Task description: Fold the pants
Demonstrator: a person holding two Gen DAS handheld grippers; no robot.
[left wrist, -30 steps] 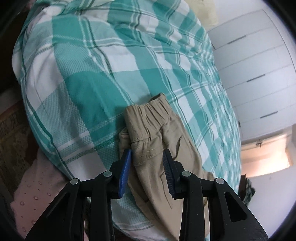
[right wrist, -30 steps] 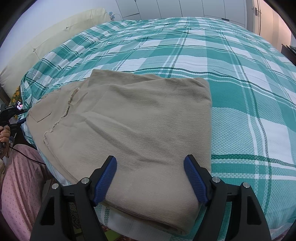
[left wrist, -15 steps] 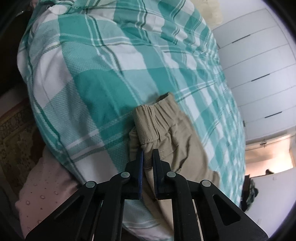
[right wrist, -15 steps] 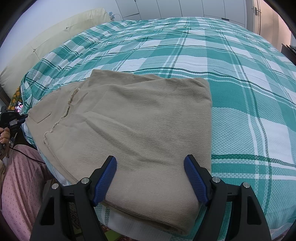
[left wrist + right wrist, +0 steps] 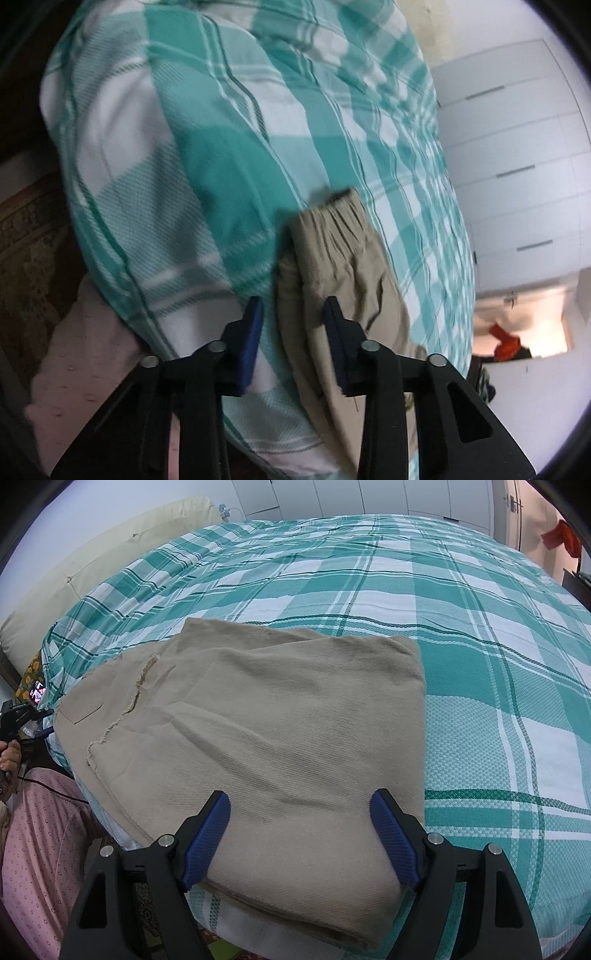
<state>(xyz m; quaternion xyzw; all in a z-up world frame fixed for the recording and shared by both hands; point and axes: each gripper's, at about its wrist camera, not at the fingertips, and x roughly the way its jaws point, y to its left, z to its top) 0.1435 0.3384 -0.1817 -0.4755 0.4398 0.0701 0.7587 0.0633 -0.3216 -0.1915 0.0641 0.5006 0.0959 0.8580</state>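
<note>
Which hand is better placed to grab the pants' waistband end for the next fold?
Left. Its gripper, fingers just reopened, straddles the waistband corner of the pants. The right gripper hangs open over the far folded end, away from the waistband.

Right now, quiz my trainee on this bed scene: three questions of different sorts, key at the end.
1. True or false: the khaki pants lie folded on the green plaid bedspread, near its edge.
2. Multiple choice: the right gripper is (a) shut on the pants, (b) open over the pants, (c) out of view.
3. Short answer: which part of the pants lies ahead of the left gripper, and are the pads pressing on it?

Key:
1. True.
2. b.
3. The elastic waistband end; no. The jaws have just been opening, the cloth shows between them, and neither blue pad presses on it.
</note>
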